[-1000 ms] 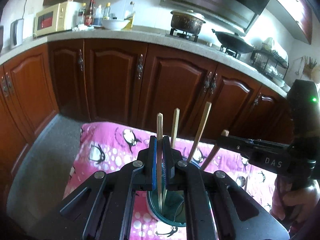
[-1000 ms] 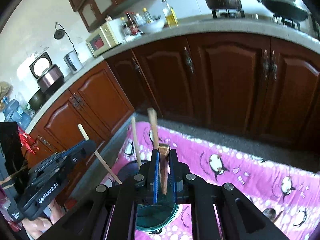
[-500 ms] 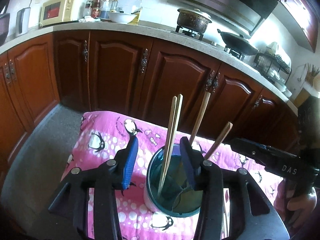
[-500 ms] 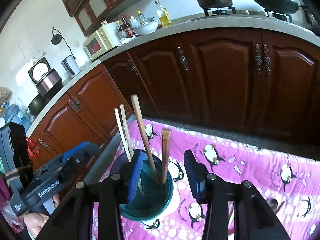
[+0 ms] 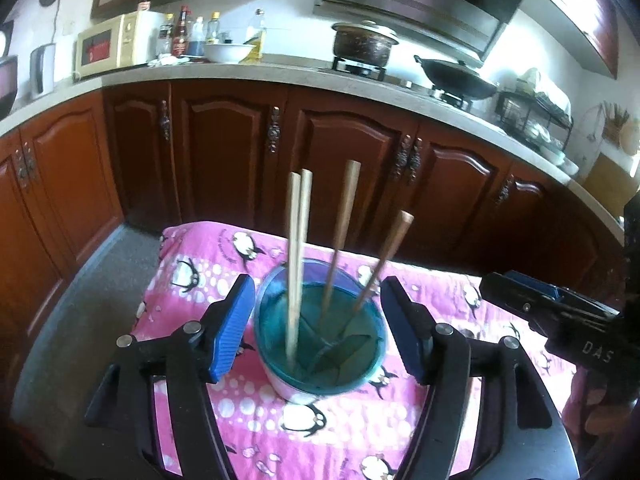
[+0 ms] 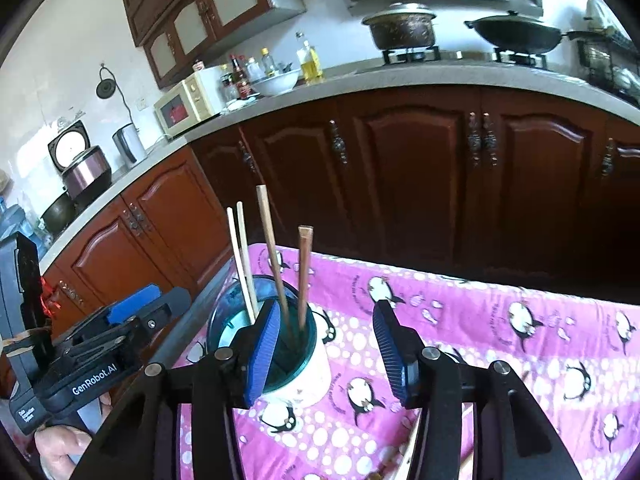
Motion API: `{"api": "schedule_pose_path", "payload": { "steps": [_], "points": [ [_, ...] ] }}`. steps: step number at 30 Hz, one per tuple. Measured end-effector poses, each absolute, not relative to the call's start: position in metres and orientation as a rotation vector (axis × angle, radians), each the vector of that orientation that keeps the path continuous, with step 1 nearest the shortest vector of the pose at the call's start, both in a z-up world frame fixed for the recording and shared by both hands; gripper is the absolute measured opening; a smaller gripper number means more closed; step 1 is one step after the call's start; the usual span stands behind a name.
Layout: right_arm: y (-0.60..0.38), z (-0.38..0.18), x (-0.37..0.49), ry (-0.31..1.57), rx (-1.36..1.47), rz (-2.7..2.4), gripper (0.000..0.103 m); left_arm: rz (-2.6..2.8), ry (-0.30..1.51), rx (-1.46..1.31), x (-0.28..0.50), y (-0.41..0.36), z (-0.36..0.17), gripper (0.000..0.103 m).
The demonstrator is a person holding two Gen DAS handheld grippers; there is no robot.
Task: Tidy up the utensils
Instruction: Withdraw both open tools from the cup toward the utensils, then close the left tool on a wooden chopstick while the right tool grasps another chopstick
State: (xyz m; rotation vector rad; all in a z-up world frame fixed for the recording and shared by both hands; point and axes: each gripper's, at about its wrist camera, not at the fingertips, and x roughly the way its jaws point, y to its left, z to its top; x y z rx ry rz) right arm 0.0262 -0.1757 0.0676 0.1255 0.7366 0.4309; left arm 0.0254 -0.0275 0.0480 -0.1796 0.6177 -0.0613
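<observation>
On your far left, in the right wrist view, a hand [image 6: 60, 454] holds your left gripper [image 6: 132, 312] beside the table edge. In its own view, the left gripper [image 5: 320, 326] has its jaws opening; the blue pads [image 5: 234, 328] stand far apart on either side of the cup [image 5: 320, 344] and do not press on it. Nothing is gripped between them.

The cup is blue-green inside with a white outer wall, and it stands upright on the pink penguin cloth [image 5: 208, 264] that covers the table. Four chopsticks stand in the cup. The two pale chopsticks [image 5: 298, 248] are close together at the left side of the cup, almost upright. The two darker chopsticks [image 5: 344, 232] lean to the right, with their upper ends apart from each other.

Moving to the right, your right gripper [image 6: 326, 350] is also opening its jaws. Its left pad is in front of the cup [image 6: 308, 380], and the right pad is over the cloth, so the cup is to the left of the gap and not inside it. The fingers hold nothing. In the left wrist view the right gripper [image 5: 536, 300] comes in from the right edge, away from the cup.

At the bottom of the right wrist view, below the right finger, some wooden sticks [image 6: 408, 452] lie on the cloth [image 6: 500, 320]; they are too hidden to count.
</observation>
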Motion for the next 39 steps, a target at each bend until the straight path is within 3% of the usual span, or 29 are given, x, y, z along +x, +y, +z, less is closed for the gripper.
{"api": "schedule_pose_path", "payload": {
  "steps": [10,22,39],
  "points": [
    [-0.221,0.073,-0.01,0.713,0.143,0.324,0.056,-0.118,0.616,-0.1,0.01,-0.08,0.049,0.068],
    [-0.268,0.075,-0.033,0.71,0.144,0.199,0.059,-0.186,0.624,-0.064,0.005,-0.12,0.05,0.077],
    [-0.295,0.054,-0.038,0.76,0.141,0.139,0.063,-0.247,0.687,-0.082,0.015,-0.134,0.03,0.078]
  ]
}}
